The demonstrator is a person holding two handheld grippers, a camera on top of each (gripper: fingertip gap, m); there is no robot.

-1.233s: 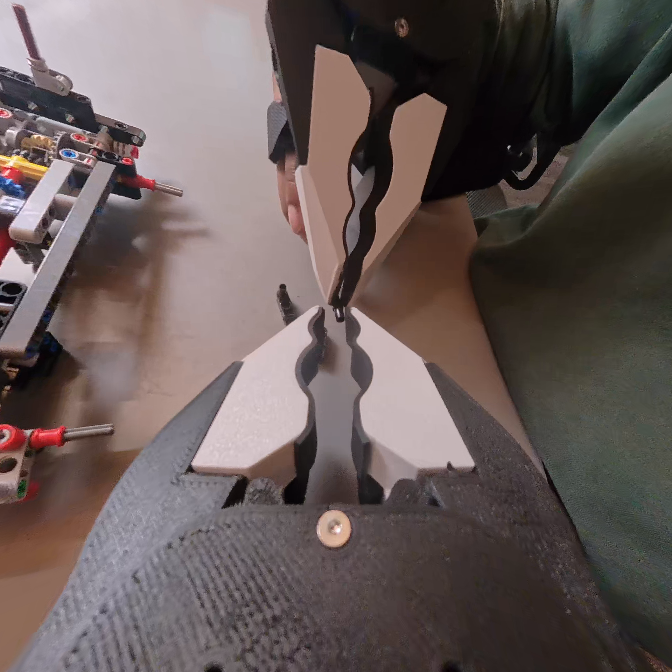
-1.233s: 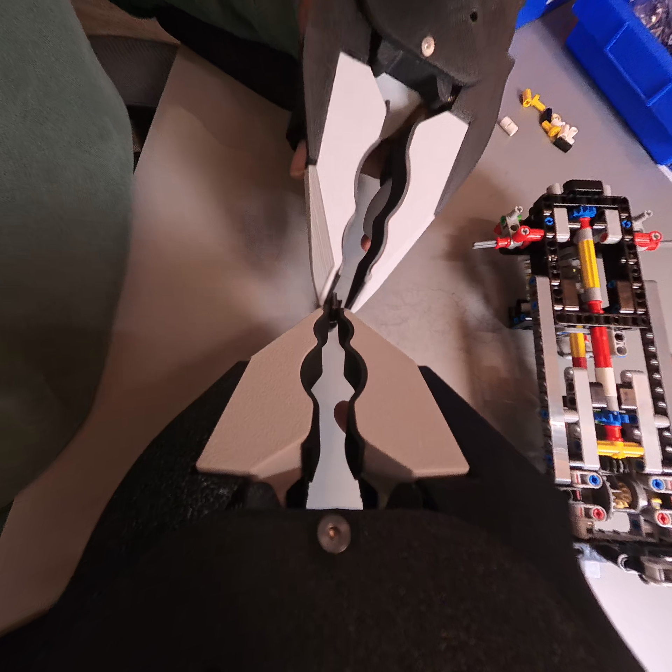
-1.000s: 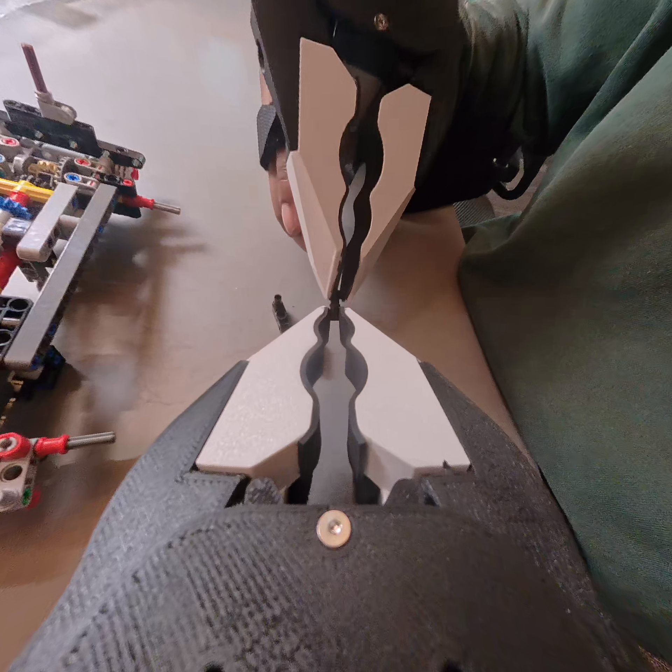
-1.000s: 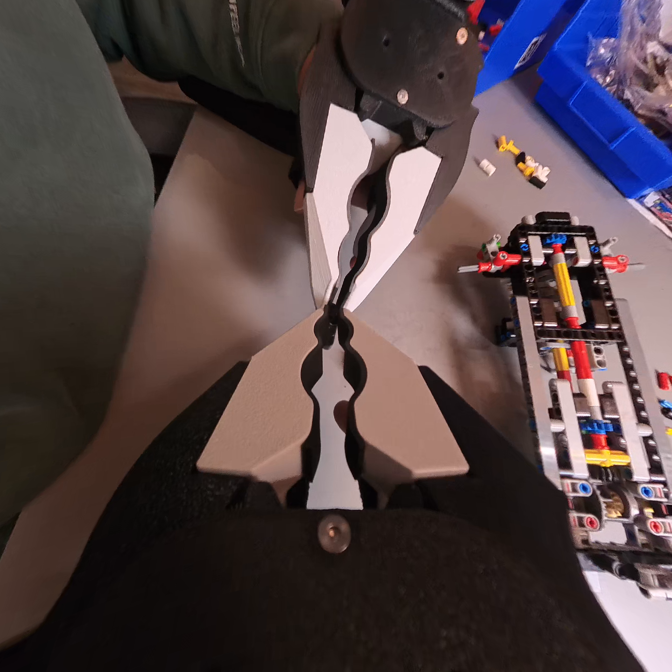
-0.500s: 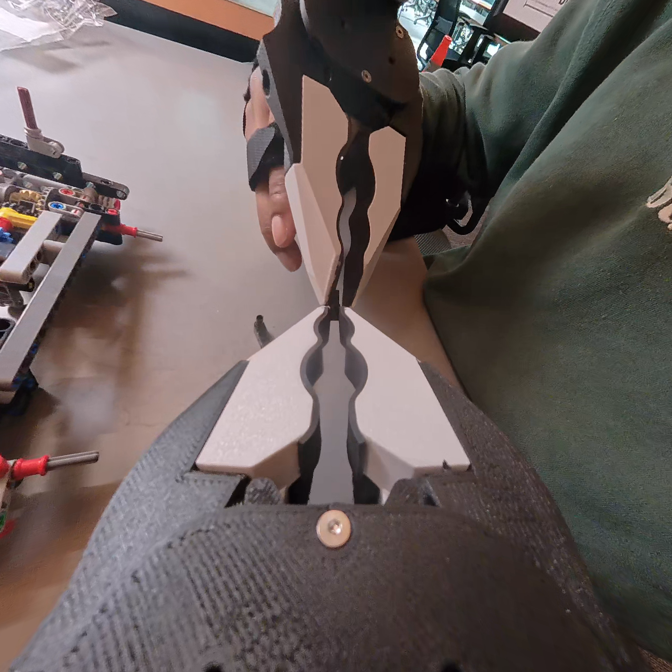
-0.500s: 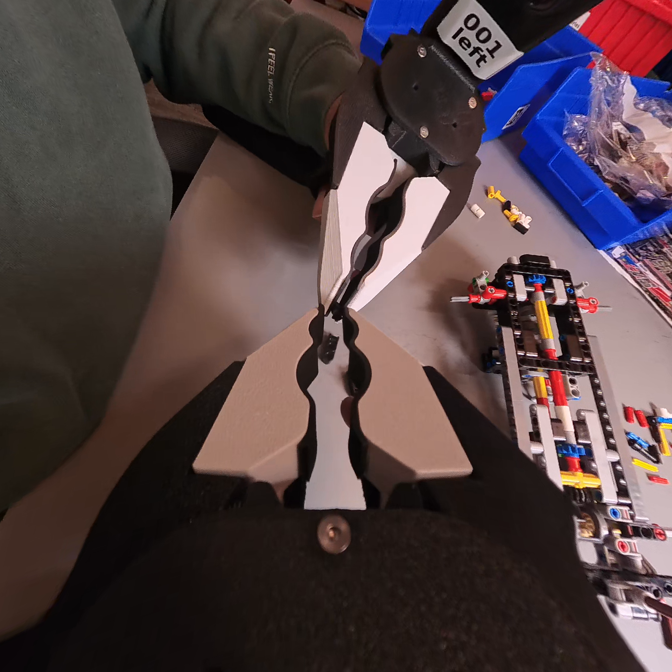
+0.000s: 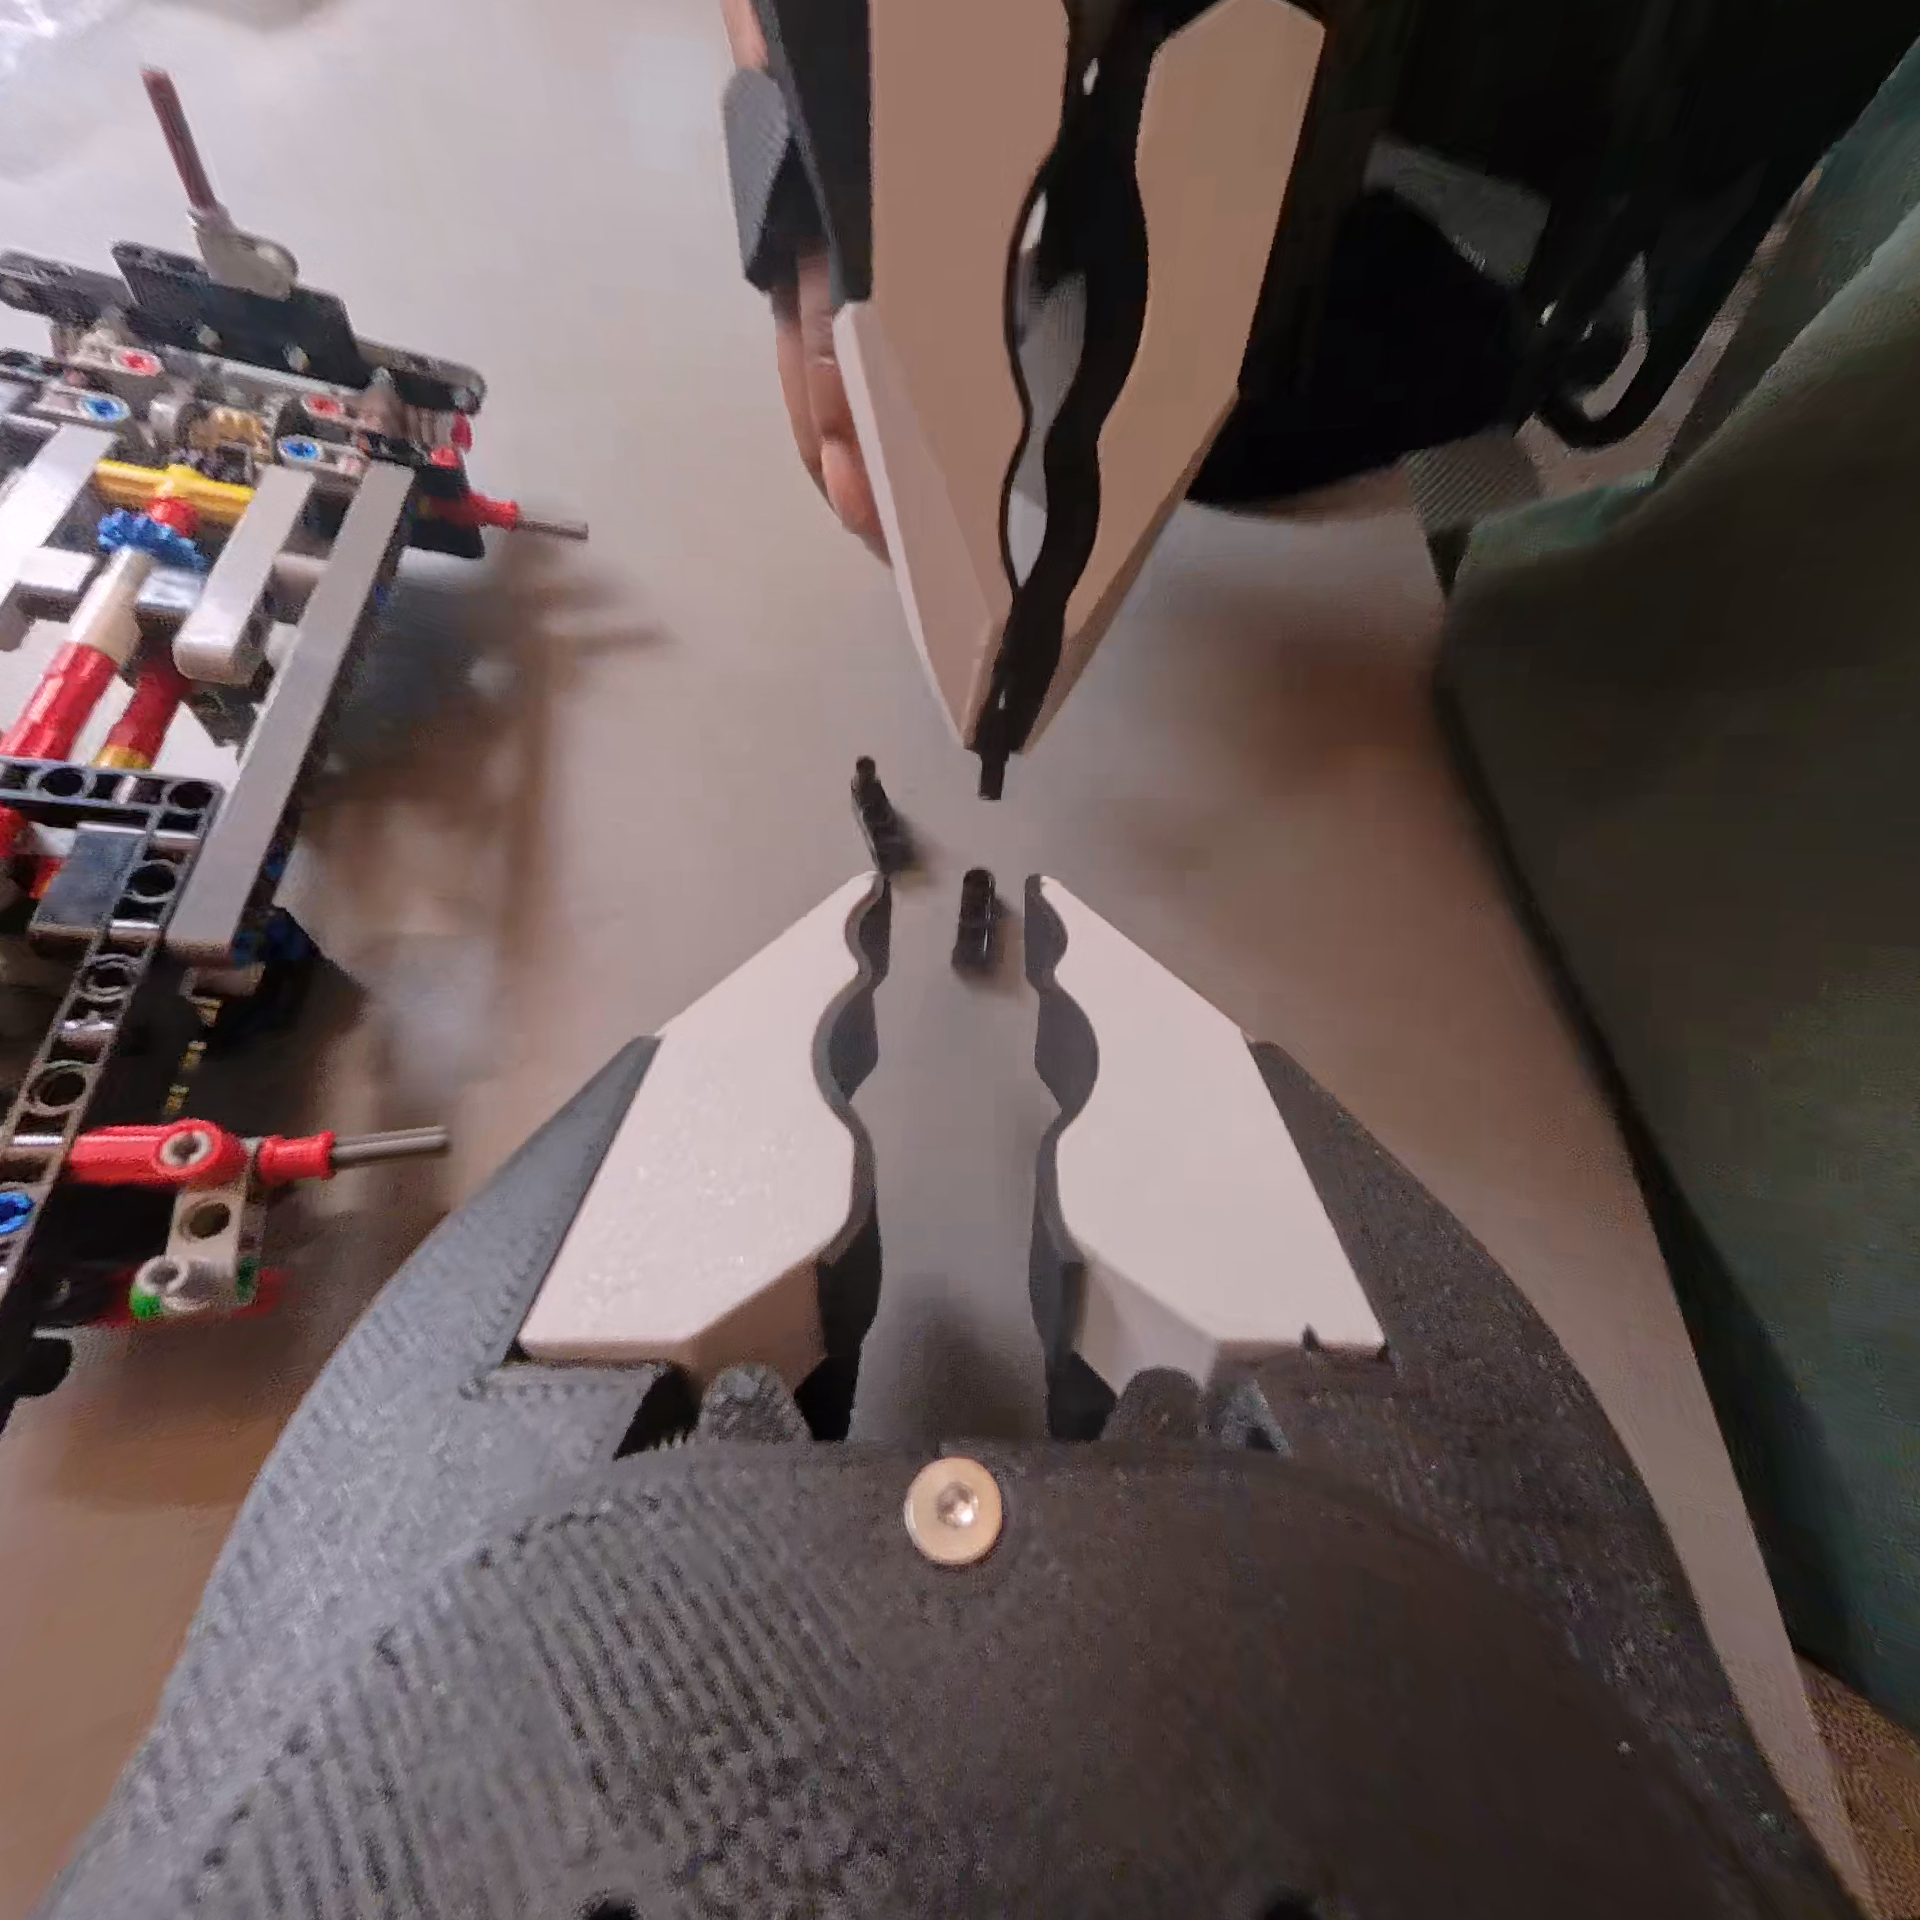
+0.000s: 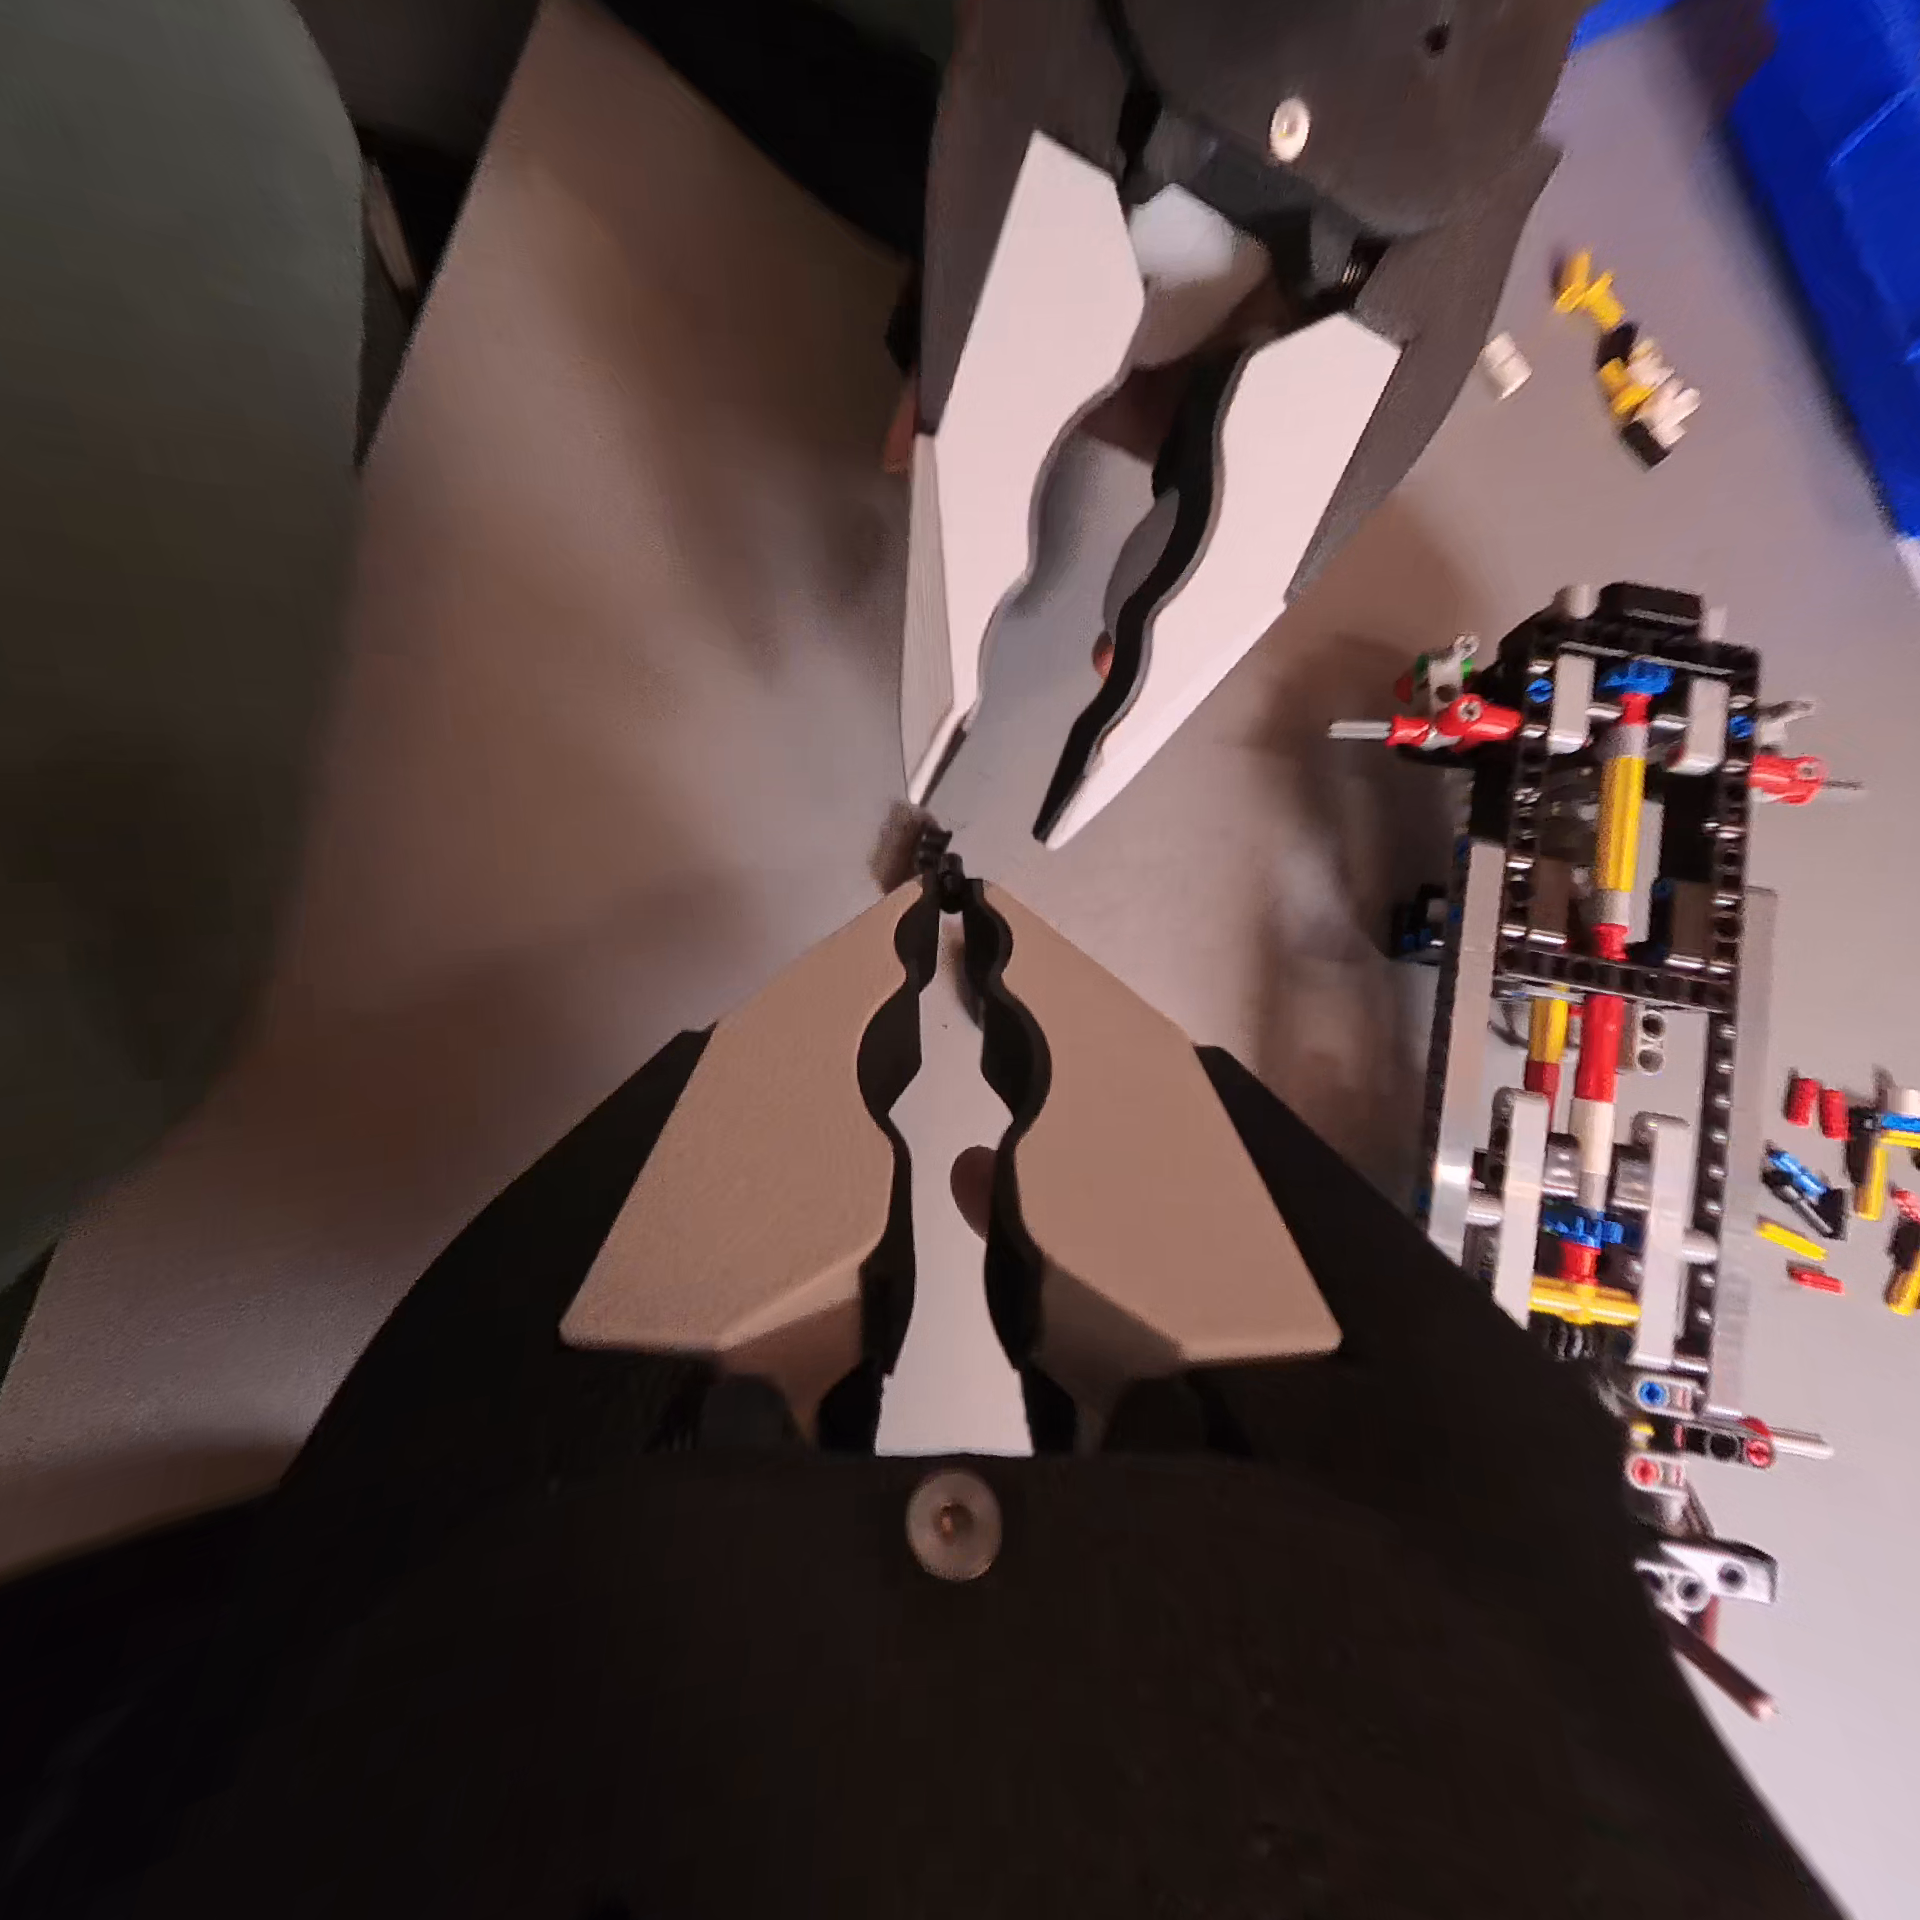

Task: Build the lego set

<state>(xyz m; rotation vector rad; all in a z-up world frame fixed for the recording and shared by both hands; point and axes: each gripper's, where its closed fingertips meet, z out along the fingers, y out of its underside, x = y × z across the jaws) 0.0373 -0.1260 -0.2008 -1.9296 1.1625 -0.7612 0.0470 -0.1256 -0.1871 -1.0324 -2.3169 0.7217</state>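
My left gripper (image 7: 956, 891) is open and holds nothing. One small black pin (image 7: 977, 920) lies on the table between its fingertips, and a second black pin (image 7: 881, 821) lies just beyond its left fingertip. My right gripper (image 8: 940, 899) is shut on a small black pin (image 8: 933, 847) that sticks out of its tips. In the left wrist view it (image 7: 992, 753) points down just beyond my left gripper. The left gripper (image 8: 992, 805) shows open in the right wrist view. The part-built Lego chassis (image 7: 156, 675) stands to the left and also shows in the right wrist view (image 8: 1610, 987).
Blue bins (image 8: 1849, 208) stand at the far side. Loose small pieces (image 8: 1621, 384) lie near them, and more pieces (image 8: 1860, 1164) lie beside the chassis. A person's green sleeve (image 7: 1714, 831) fills the right side, at the table edge. The grippers are tip to tip, or close to it.
My left gripper has opened and the two grippers have drawn apart. A black pin now lies between the left fingertips. The right gripper stays shut on its pin.
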